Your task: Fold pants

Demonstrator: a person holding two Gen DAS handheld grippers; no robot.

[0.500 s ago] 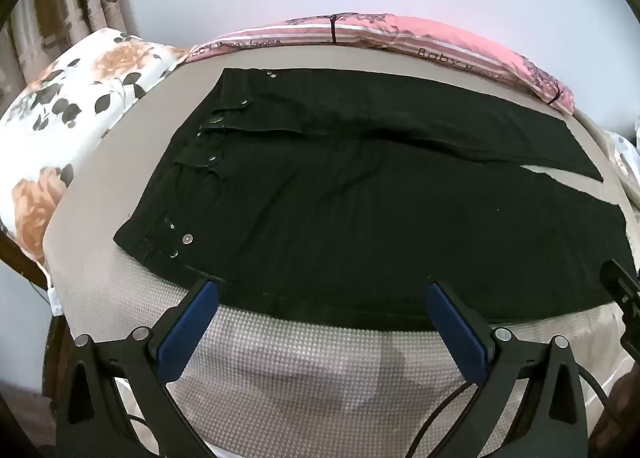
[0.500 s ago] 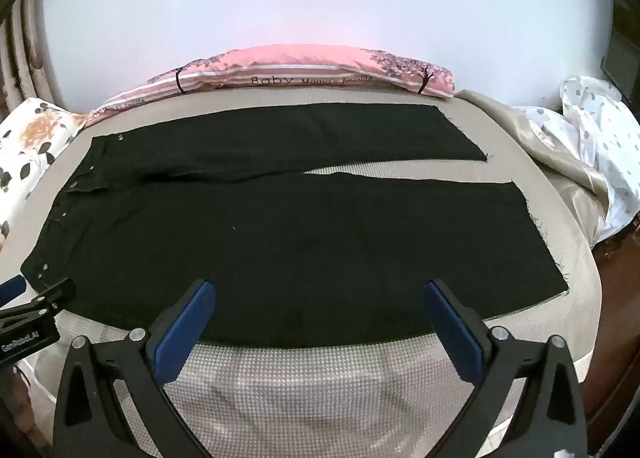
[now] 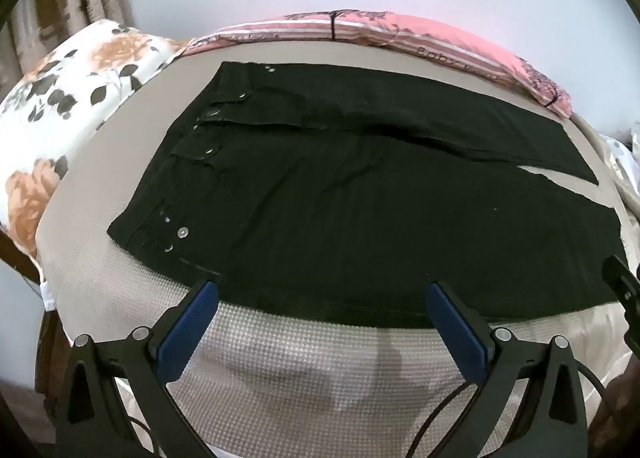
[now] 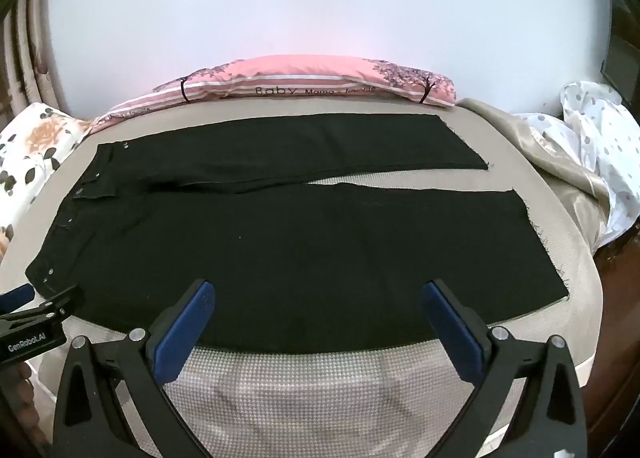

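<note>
**Black pants flat on bed, both grippers poised at near edge**

Black pants (image 4: 304, 242) spread flat on the bed (image 4: 320, 386), waistband to the left, hems to the right, legs parted by a thin wedge of cover. Little changed from half a second ago: same layout, same framing, cloth undisturbed. No fold begun yet, judging by the flat legs.

Left gripper (image 3: 320, 298) released, jaws wide, hovering just above the near edge by the waist end. Right gripper (image 4: 318, 296) likewise spread wide, nothing pinched, over the near leg's edge toward the hems.

Hard to tell whether the pads touch cloth or merely hang above it. Far leg's edge partly lost against the pink pillow (image 4: 312, 84). Each gripper only a sliver at the other view's border. Holder's hands out of frame.
</note>
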